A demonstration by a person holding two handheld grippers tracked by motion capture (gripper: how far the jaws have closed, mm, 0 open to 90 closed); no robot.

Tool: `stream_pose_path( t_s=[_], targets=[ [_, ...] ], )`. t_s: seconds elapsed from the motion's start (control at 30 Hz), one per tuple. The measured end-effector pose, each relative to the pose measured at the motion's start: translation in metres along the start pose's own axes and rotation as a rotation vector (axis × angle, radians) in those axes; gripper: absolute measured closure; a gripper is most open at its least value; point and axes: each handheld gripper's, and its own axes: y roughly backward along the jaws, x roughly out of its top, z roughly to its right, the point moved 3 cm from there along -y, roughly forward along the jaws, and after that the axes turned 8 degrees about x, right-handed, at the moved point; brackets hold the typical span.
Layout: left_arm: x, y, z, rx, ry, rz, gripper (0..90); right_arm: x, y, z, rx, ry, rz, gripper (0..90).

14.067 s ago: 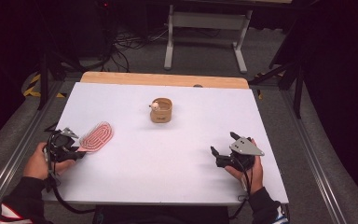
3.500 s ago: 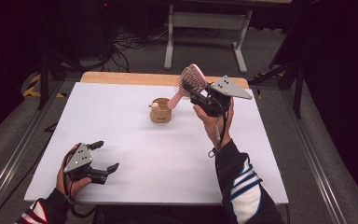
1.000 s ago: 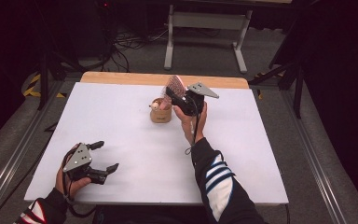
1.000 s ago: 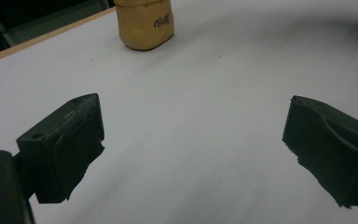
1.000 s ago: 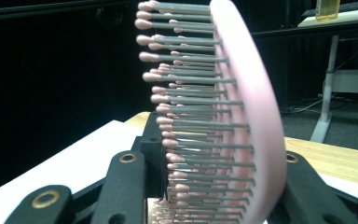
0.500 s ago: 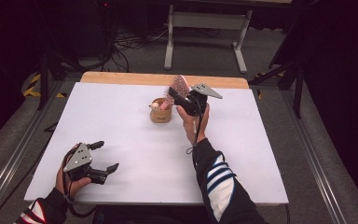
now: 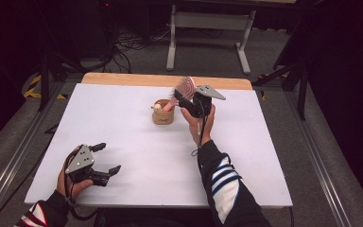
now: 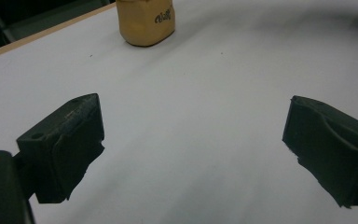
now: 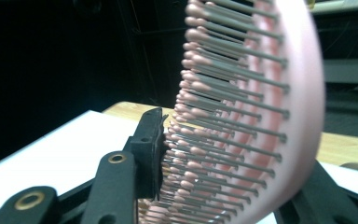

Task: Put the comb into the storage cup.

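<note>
Pink brush (image 7: 185, 87) standing handle-down in the tan cup (image 7: 162, 113) near the far middle of the table (image 7: 264, 156), head poking up and leaning right. Right gripper (image 7: 185, 98) up there around the head, jaws just been easing apart: in the right gripper view one jaw sits right against the bristle tips, the other behind the pink back, so barely pinching, more letting go than holding. Looks mostly done then, brush in the cup, carry finished. Left to do, by the look of it: open fully, back off without tipping the cup, see whether the brush stays put. Left gripper (image 7: 105, 158) parked low at the near left corner, jaws spread wide, nothing between them, just bare table and the cup well ahead in its own view.
</note>
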Motion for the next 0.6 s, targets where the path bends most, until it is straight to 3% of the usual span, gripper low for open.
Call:
stream_pose_path(
  t_s=[0.07,0.6],
  targets=[
    [0.0,0.0,0.0,0.0,0.001,-0.001,6.0,0.0,0.001,0.0,-0.012,0.025,-0.007,55.9],
    [0.0,-0.001,0.0,0.014,-0.001,-0.01,6.1,0.0,0.007,0.011,-0.06,0.026,-0.03,47.7]
  ],
)
